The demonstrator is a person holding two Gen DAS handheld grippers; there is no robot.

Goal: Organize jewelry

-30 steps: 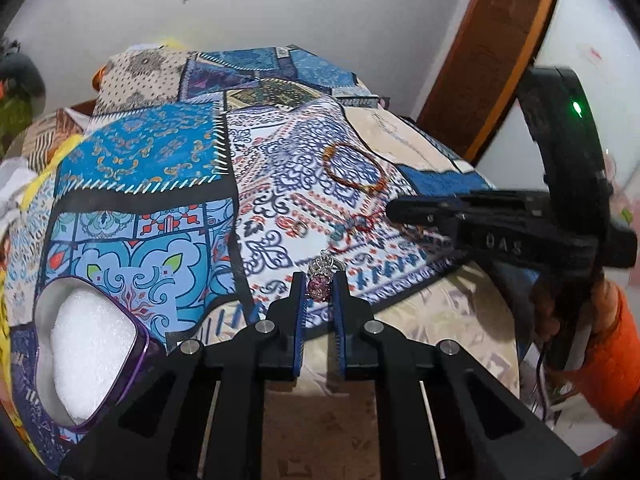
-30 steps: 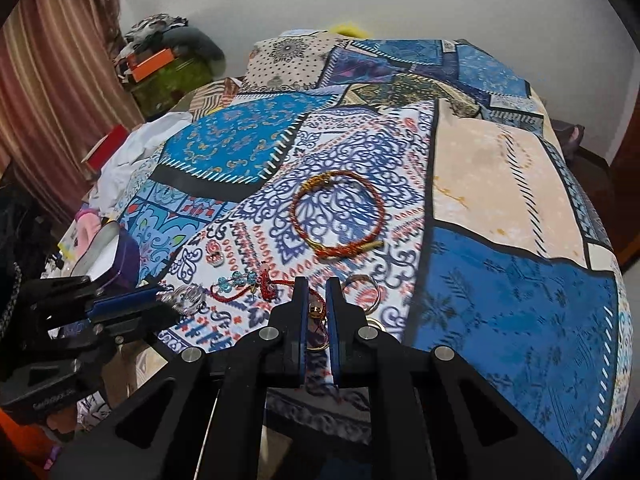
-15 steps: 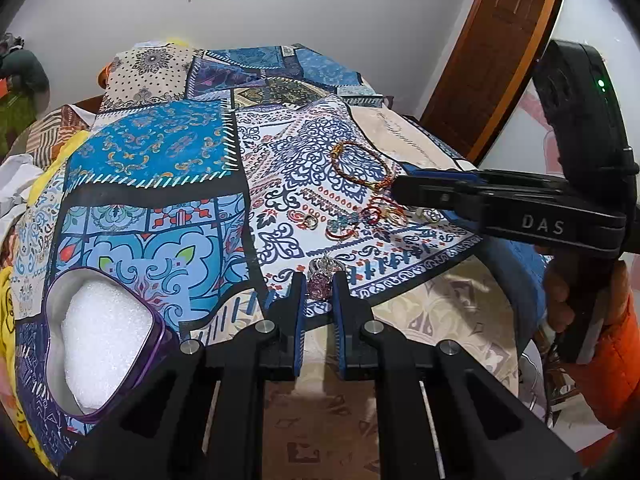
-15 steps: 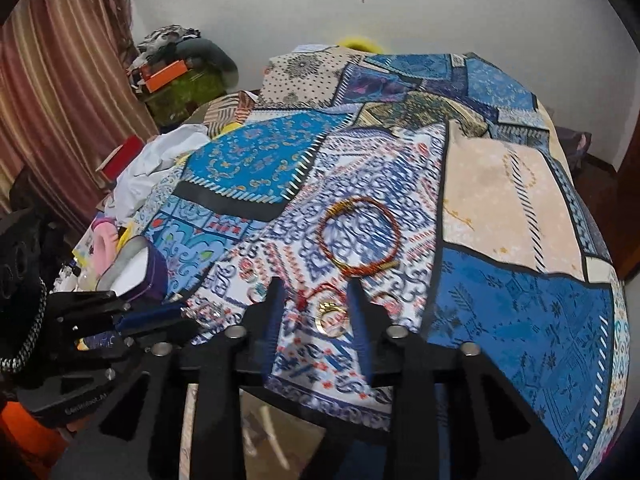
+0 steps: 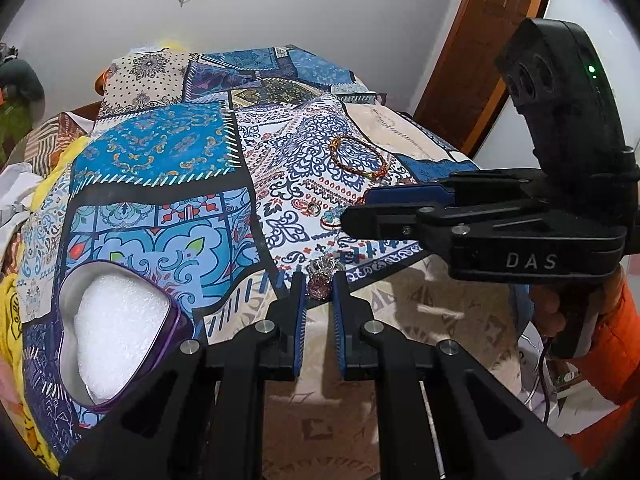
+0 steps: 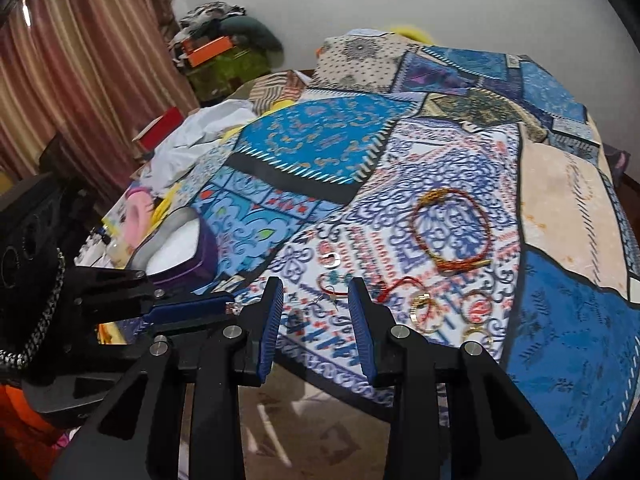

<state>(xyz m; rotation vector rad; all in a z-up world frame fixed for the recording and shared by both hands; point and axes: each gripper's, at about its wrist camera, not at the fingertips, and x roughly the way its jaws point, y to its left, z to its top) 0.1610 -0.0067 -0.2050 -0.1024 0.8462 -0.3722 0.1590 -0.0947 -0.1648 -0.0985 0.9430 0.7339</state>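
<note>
Here the left gripper (image 5: 319, 286) pinches a pink-stoned ring (image 5: 320, 276) between its blue pads, just over the near edge of the patchwork bedspread (image 5: 160, 152). The right gripper (image 6: 315, 292), whose jaws have just been opening, stands parted with nothing between them, above a small red-corded charm (image 6: 332, 284). Beside it lie gold rings (image 6: 424, 312); a red-and-gold bangle (image 6: 452, 232) lies further up. A heart-shaped box (image 5: 116, 332) with white foam sits open at the left.
</note>
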